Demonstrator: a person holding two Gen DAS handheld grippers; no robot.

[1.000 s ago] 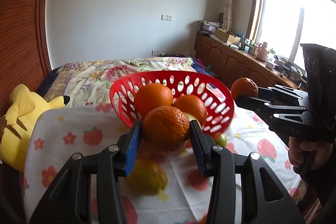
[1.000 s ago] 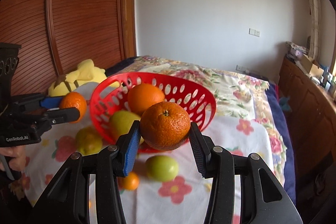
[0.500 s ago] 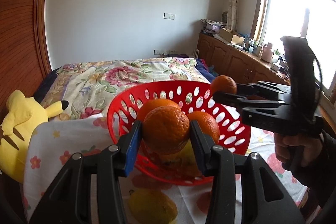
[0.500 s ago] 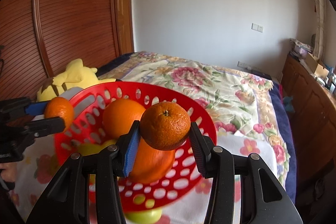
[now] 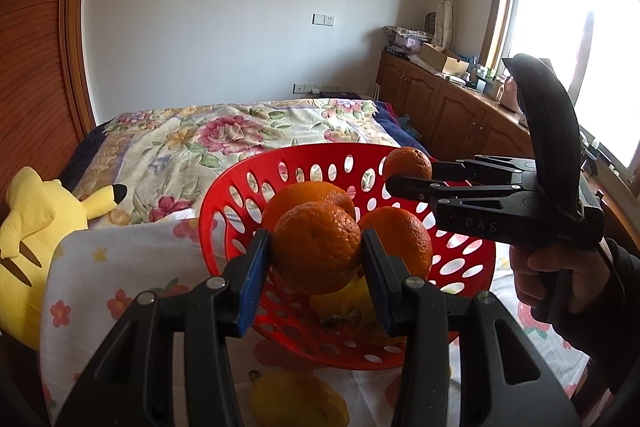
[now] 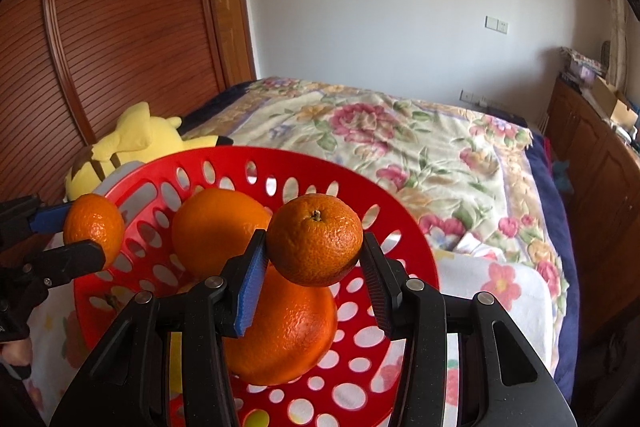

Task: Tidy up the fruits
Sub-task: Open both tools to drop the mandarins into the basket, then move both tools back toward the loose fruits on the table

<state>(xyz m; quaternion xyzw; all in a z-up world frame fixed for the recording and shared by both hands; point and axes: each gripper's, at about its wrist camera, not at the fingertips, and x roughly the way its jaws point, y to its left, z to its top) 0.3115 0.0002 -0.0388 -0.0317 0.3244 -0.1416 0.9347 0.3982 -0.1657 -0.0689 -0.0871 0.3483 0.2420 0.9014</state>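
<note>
A red perforated basket [image 5: 248, 195] [image 6: 412, 259] sits on a floral cloth and holds two big oranges [image 5: 404, 231] [image 6: 212, 223] and a yellow fruit [image 5: 344, 299]. My left gripper [image 5: 318, 253] is shut on an orange [image 5: 316, 247] and holds it over the basket's near rim. My right gripper [image 6: 314, 247] is shut on a smaller orange [image 6: 316, 239] above the basket. Each gripper shows in the other's view: the right one [image 5: 408, 171] with its orange [image 5: 408, 163] at the far rim, the left one [image 6: 80, 239] with its orange [image 6: 94, 227] at the left rim.
A lemon [image 5: 296, 403] lies on the cloth in front of the basket. A yellow plush toy [image 5: 36, 223] [image 6: 136, 143] sits at the left by the wooden wardrobe. A floral bedspread [image 5: 240, 131] lies behind; wooden cabinets [image 5: 448, 107] stand at the right under the window.
Both grippers have moved in over the basket with their oranges still held. The basket now fills more of both views.
</note>
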